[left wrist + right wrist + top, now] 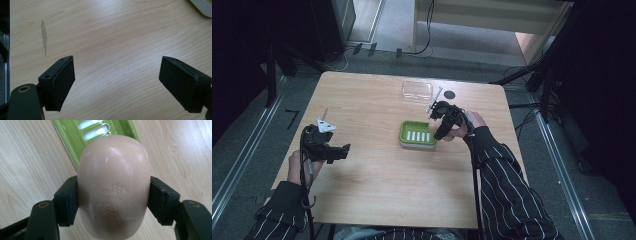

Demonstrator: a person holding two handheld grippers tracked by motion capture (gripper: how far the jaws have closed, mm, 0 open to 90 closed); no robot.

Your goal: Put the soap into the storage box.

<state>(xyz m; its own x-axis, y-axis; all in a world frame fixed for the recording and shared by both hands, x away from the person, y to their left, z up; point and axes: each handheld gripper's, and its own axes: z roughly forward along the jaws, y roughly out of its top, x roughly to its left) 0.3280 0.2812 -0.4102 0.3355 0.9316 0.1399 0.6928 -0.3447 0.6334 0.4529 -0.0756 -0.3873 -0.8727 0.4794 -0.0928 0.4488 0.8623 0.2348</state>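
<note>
clamping a soap bar (113,192), the right claw (113,202) beside a seemingly empty green soap dish (418,135); left claw (117,85) agape.

Soap bar (113,192): waxy, smooth, faint sheen, embossed mark (white scuffs). Soap dish (418,134): glossy green plastic, slotted. Table (377,190): pale wood grain, matt, one grey smear. Gripper pads (62,85): matt black, rubbery. Clear lid (417,90): transparent plastic.

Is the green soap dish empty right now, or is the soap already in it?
Empty. The soap dish shows its bare slotted floor in the high view, and the soap bar is clamped in the right gripper beside it.
</note>
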